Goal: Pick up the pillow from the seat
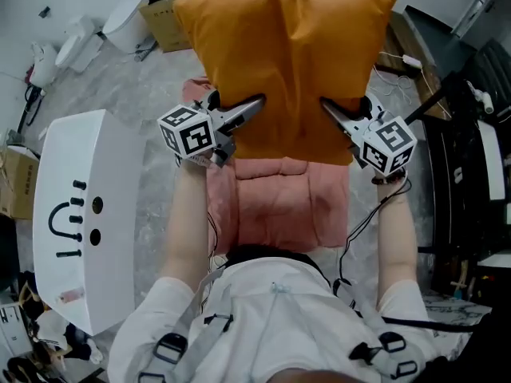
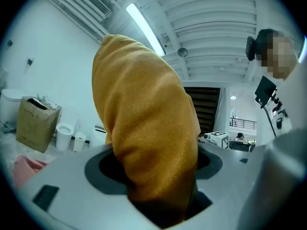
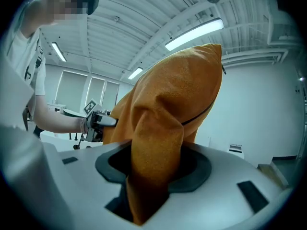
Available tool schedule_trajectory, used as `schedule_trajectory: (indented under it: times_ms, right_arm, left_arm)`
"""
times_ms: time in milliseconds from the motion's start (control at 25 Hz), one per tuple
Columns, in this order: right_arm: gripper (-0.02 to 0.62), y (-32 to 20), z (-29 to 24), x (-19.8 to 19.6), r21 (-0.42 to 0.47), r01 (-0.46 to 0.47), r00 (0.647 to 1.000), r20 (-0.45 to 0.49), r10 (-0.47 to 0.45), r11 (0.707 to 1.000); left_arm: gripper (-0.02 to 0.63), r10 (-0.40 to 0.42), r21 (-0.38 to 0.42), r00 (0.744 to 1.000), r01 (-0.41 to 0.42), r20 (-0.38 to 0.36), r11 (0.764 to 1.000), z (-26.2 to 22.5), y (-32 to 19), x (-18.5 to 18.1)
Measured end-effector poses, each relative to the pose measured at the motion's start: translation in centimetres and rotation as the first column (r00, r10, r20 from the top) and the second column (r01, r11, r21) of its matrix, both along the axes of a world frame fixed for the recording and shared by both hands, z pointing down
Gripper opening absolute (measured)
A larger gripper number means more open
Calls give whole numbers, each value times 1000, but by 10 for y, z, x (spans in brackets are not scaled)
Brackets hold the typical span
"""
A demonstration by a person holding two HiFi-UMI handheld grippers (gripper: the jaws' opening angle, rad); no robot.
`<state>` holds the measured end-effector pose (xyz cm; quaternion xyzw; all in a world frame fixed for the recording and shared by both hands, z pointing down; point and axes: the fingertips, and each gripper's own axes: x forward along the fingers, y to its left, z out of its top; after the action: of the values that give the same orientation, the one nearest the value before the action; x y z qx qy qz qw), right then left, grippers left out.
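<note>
An orange pillow (image 1: 287, 62) hangs in the air above the pink seat (image 1: 279, 198), held flat between both grippers. My left gripper (image 1: 257, 104) is shut on the pillow's near left edge, and the fabric (image 2: 148, 143) bunches between its jaws. My right gripper (image 1: 327, 106) is shut on the near right edge, with a fold of the pillow (image 3: 163, 128) squeezed between its jaws. Across the pillow in the right gripper view, the left gripper (image 3: 103, 121) shows with the person's forearm.
A white cabinet-like unit (image 1: 84, 222) stands to the left of the seat. A cardboard box (image 1: 164, 10) and a white bin (image 1: 128, 22) sit at the far left. Dark shelving with cables (image 1: 467, 182) runs down the right side.
</note>
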<state>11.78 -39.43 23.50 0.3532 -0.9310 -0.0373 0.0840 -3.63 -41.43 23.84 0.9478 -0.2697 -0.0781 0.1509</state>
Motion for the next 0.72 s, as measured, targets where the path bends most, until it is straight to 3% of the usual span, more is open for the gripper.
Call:
schedule_trajectory:
  times_ms: [560, 720]
  right_arm:
    - [210, 14, -106, -11, 209, -25, 1000, -5, 27, 978]
    - [210, 20, -114, -10, 232, -39, 999, 5, 39, 972]
  left_arm:
    - [364, 1, 223, 1000, 1, -9, 975, -109, 11, -11]
    - [364, 2, 250, 1000, -2, -3, 968, -120, 18, -11]
